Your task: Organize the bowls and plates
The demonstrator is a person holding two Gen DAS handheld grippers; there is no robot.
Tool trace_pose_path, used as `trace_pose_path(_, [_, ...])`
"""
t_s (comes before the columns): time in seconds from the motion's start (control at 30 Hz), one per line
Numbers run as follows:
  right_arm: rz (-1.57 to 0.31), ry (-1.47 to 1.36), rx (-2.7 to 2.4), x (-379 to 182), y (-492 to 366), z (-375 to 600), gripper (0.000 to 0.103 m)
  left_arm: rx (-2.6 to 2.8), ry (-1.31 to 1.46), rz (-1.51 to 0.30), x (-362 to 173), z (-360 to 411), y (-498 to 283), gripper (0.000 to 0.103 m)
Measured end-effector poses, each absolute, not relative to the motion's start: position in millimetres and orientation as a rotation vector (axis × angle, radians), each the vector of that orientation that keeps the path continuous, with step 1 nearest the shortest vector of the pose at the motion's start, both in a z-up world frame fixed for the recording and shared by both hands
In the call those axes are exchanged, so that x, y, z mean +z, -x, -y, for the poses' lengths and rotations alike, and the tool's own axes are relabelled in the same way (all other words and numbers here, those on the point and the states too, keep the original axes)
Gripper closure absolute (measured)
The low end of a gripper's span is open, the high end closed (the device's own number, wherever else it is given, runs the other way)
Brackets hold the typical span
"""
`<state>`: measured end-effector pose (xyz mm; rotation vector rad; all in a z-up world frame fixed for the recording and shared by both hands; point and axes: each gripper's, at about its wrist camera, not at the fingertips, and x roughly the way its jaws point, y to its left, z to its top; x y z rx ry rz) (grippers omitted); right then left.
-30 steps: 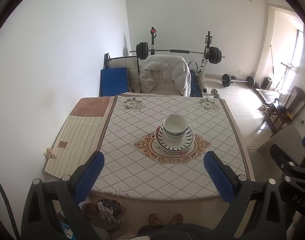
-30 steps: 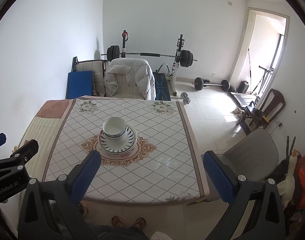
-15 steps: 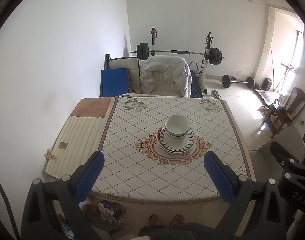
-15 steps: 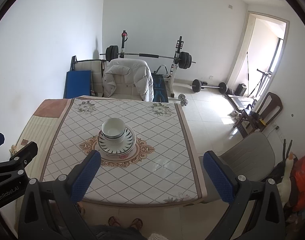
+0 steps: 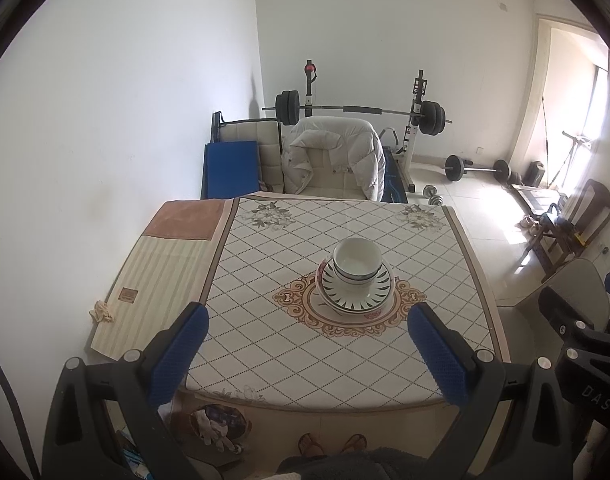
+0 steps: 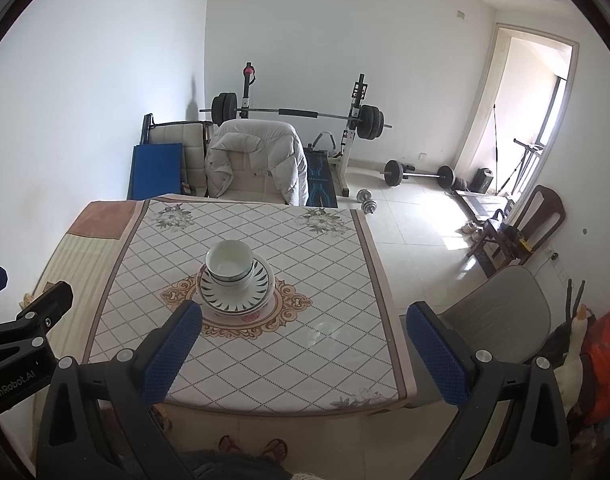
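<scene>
Under the bowl (image 5: 357,258), lower plates (image 5: 357,292) mostly hidden.

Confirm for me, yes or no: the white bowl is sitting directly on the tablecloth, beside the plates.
No, the white bowl sits on top of the stacked plates at the middle of the tablecloth.

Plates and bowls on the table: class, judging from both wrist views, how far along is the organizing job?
Done: the bowls sit nested on the stacked plates, one pile at the middle of the table. In hand: nothing; the left gripper and right gripper are both open, held back from the pile. Left: no other dishes show, so little or nothing seems to remain.
</scene>
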<state>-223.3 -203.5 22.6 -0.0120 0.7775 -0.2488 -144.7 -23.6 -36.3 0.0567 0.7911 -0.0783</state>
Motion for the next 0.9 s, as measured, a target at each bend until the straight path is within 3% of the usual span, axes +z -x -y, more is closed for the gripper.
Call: trace_pose_path(0.9, [-0.8, -0.009, -0.262, 22.9, 224.8, 204.4, 0.0, -0.091, -0.081, -0.804, -34.6, 28.7, 140.5, 0.001])
